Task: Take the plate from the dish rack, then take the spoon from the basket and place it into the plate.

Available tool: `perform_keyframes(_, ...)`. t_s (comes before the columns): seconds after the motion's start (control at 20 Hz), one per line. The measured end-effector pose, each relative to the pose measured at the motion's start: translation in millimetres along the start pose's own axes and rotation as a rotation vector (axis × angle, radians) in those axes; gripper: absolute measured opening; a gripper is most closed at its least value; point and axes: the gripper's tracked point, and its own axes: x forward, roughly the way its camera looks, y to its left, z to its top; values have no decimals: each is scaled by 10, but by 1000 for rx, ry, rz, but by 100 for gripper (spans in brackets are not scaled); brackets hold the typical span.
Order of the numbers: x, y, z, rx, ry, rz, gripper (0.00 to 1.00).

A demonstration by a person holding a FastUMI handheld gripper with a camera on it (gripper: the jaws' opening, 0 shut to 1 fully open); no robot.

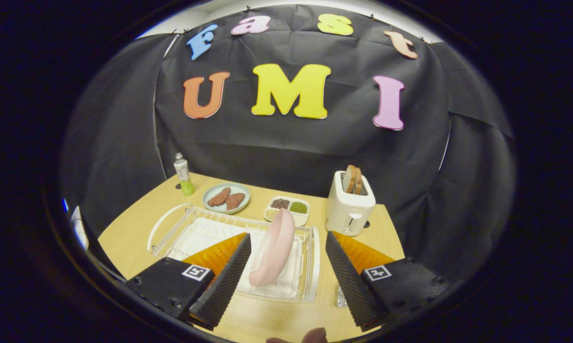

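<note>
A pink plate (273, 248) stands on edge in a clear dish rack (172, 227) on the wooden table. My gripper (289, 240) hovers above the rack's near side, open wide. The plate sits between the two fingers, closer to the left finger (227, 278), and neither finger touches it. The right finger (351, 281) is over the table just right of the rack. A small clear object (341, 296) lies on the table by the right finger; I cannot tell what it is.
Beyond the rack are a pale blue plate (226, 197) with two brown patties, a divided white dish (287, 208) of grains and a white toaster (350, 206) holding toast. A small bottle (183, 174) stands at the far left corner. A fingertip (314, 336) shows at the near edge.
</note>
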Motion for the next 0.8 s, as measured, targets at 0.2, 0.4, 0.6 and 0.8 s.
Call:
perform_keyframes(0.2,392,32,-29,35,89,5,100)
perform_keyframes(0.4,727,47,-190,97,184,5,100)
perform_keyframes(0.6,928,67,-309,153,252,6,92)
perform_keyframes(0.8,1037,93,-461,224,306,10,78)
